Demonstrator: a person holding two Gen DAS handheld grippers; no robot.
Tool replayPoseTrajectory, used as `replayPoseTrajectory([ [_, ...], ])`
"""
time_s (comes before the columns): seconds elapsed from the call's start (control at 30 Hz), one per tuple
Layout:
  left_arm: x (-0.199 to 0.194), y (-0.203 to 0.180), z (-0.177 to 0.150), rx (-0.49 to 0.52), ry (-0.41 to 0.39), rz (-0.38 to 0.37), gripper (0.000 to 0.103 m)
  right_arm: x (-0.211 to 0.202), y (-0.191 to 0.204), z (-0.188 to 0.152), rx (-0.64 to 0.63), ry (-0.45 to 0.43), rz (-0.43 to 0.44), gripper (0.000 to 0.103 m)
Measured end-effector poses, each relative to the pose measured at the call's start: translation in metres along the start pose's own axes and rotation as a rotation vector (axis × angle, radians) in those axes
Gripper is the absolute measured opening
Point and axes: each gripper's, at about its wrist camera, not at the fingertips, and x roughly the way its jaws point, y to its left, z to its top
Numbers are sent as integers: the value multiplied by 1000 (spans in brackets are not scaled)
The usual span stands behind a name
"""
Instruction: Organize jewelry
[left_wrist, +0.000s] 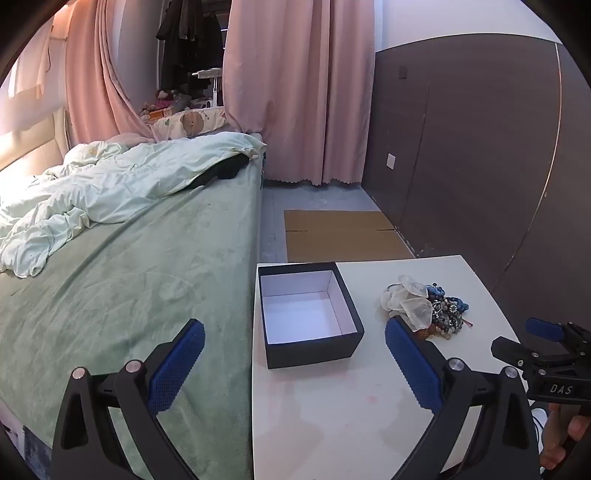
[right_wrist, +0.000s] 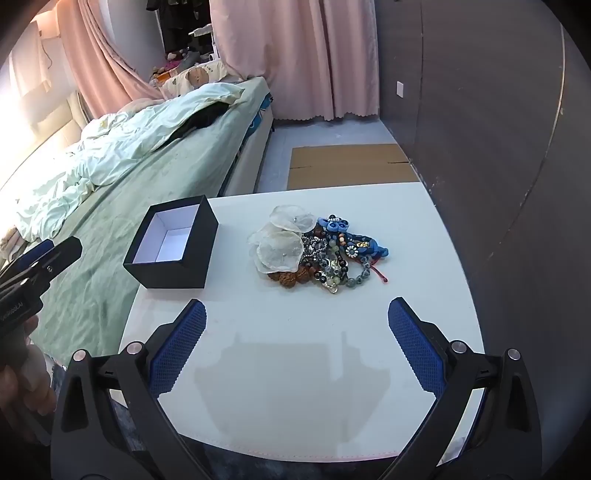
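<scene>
Hovering over the white desk (right_wrist: 295, 369), left tongs (left_wrist: 295, 365) and right tongs (right_wrist: 297, 345) both spread wide and empty, jewelry pile (right_wrist: 321, 251) mid-desk, just right of the open black box (right_wrist: 173, 247), bed (right_wrist: 129, 177) alongside.

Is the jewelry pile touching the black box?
Apart. The right wrist view shows bare white table between the black box and the jewelry pile.

We see a bed with a green velvety cover (left_wrist: 155, 258) filling the left of the frame, a rumpled pale mint duvet (left_wrist: 110, 184) on it, long pink curtains (left_wrist: 299, 92) at the top centre, and a flattened brown cardboard sheet (left_wrist: 343, 236) on the floor beside a dark brown wall panel (left_wrist: 480, 147) at right.
</scene>
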Motion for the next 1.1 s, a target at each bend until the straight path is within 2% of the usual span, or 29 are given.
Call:
replayPoseTrajectory([
  [0.2,0,0,0,17,-10,28,95,1,4,0,-10,4,-12,99],
  [0.43,1,-1,1,0,-1,18,95,0,-6,4,-11,-4,-30,99],
  [0.8,-4,3,0,-2,-20,7,95,-5,0,2,-25,-38,-67,99],
  [1.1,-1,4,2,-22,-7,-11,95,-7,-3,4,-8,-58,-59,99],
])
